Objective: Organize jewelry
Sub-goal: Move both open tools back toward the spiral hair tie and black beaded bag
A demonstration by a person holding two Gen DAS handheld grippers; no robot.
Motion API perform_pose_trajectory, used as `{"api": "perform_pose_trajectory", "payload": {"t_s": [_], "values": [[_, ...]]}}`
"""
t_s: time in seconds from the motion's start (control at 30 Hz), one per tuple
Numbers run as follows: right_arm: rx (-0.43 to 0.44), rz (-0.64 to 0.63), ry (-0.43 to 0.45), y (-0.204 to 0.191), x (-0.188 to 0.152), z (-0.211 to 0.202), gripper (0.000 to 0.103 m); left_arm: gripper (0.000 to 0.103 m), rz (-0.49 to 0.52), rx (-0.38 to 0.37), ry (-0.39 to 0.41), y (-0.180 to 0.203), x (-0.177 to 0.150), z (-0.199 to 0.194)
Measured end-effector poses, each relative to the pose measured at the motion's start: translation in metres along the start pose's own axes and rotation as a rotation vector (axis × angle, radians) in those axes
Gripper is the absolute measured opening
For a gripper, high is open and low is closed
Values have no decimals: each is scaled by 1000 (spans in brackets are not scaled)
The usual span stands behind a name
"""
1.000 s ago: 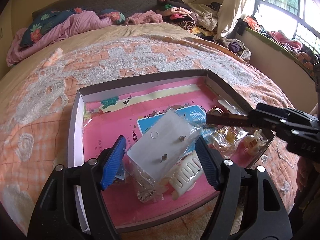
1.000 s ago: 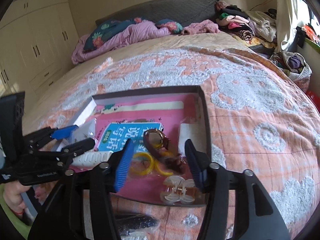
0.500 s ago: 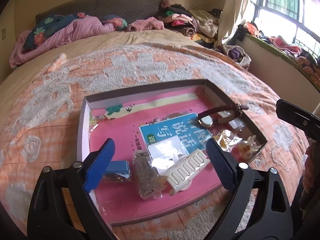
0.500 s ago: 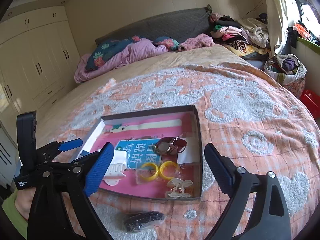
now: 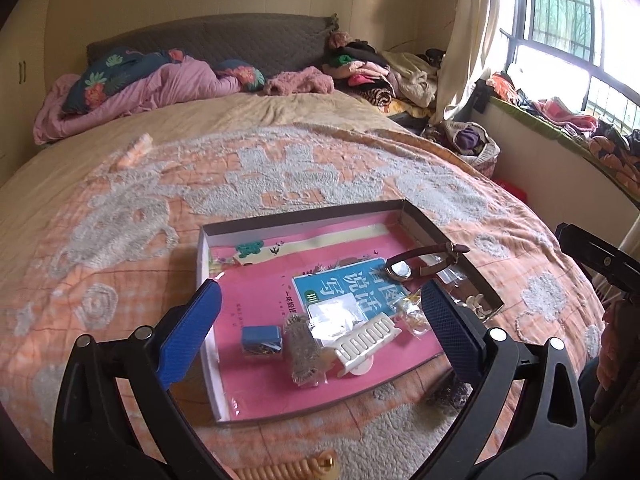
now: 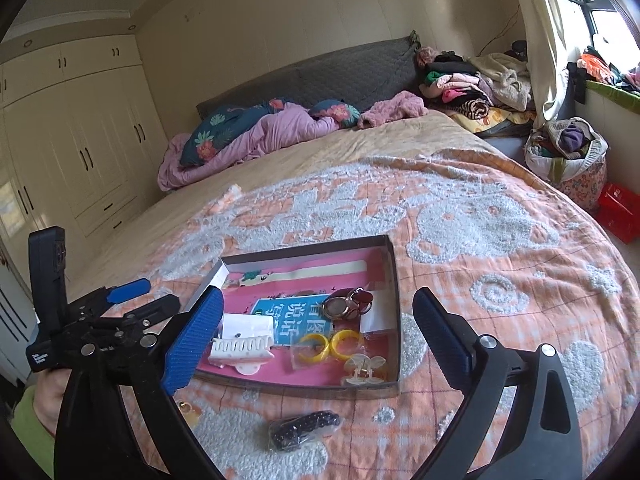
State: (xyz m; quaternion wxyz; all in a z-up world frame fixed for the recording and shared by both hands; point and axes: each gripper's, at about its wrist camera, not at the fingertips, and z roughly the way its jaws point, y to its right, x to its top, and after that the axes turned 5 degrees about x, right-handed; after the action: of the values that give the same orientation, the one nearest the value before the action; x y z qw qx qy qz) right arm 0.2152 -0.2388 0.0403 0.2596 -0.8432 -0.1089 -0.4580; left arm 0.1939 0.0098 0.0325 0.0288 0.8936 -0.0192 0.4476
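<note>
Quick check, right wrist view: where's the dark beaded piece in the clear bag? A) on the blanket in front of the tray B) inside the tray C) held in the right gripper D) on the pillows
A: the dark beaded piece lies on the blanket, outside the tray's near wall.

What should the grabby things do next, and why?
Probably the right hand-held gripper, open and empty, should go down to the dark beaded piece. It lies on the blanket outside the box, where the other jewelry sits.
</note>
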Motion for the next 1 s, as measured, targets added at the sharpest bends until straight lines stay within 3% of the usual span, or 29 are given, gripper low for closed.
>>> {"api": "perform_pose_trajectory", "payload": {"t_s": [0.43, 1.0], "values": [[22, -25, -3, -15, -9, -26, 95, 93, -4, 10, 59, 1, -6, -40], [33, -90, -99, -32, -46, -23, 95, 93, 2, 49, 16, 3, -35, -54]]}}
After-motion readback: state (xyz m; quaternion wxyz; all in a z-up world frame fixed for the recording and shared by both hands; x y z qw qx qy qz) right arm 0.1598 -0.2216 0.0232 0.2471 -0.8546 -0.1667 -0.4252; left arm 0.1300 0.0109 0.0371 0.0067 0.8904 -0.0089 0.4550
